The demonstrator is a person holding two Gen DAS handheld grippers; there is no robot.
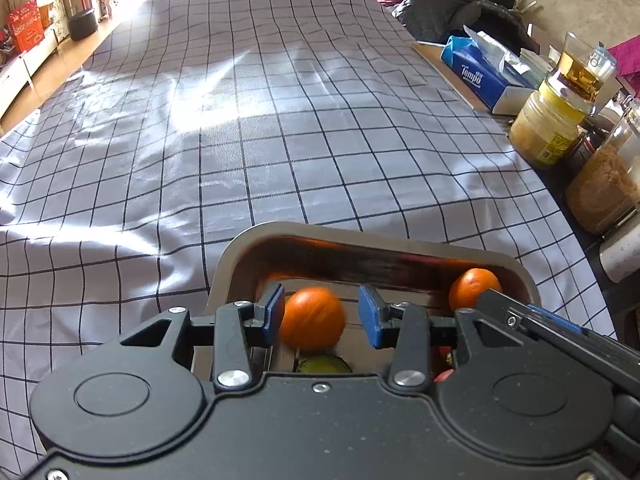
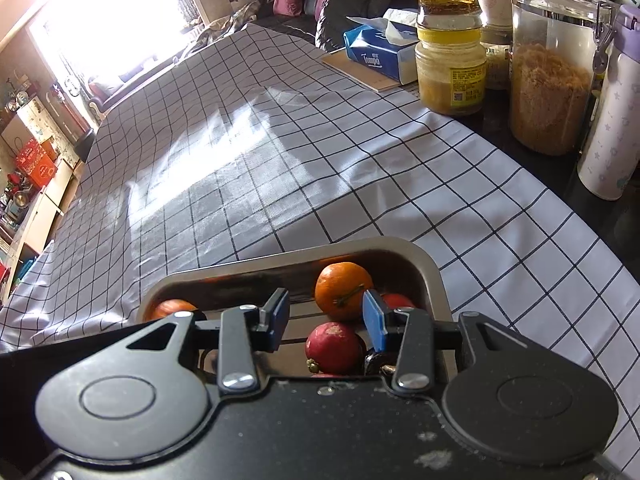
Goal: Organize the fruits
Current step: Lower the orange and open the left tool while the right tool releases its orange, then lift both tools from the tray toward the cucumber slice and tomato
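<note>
Where the white black-checked tablecloth [image 1: 240,120] covers the desk, a grey rounded-corner metal tray [image 1: 400,240] sits at its near edge, holding the fruit. Left gripper [image 1: 322,316]: blue pads spread, a blurred round orange tangerine [image 1: 312,318] between them, touching the left pad only. Right gripper [image 2: 326,316]: spread, holding nothing, above a stemmed orange tangerine [image 2: 342,290] in the tray's far right corner and a dark-red round fruit [image 2: 334,348] nearer.

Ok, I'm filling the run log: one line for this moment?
left hand-held gripper: open, around blurred orange tangerine | right hand-held gripper: open, over metal tray | red round fruit in tray
</note>
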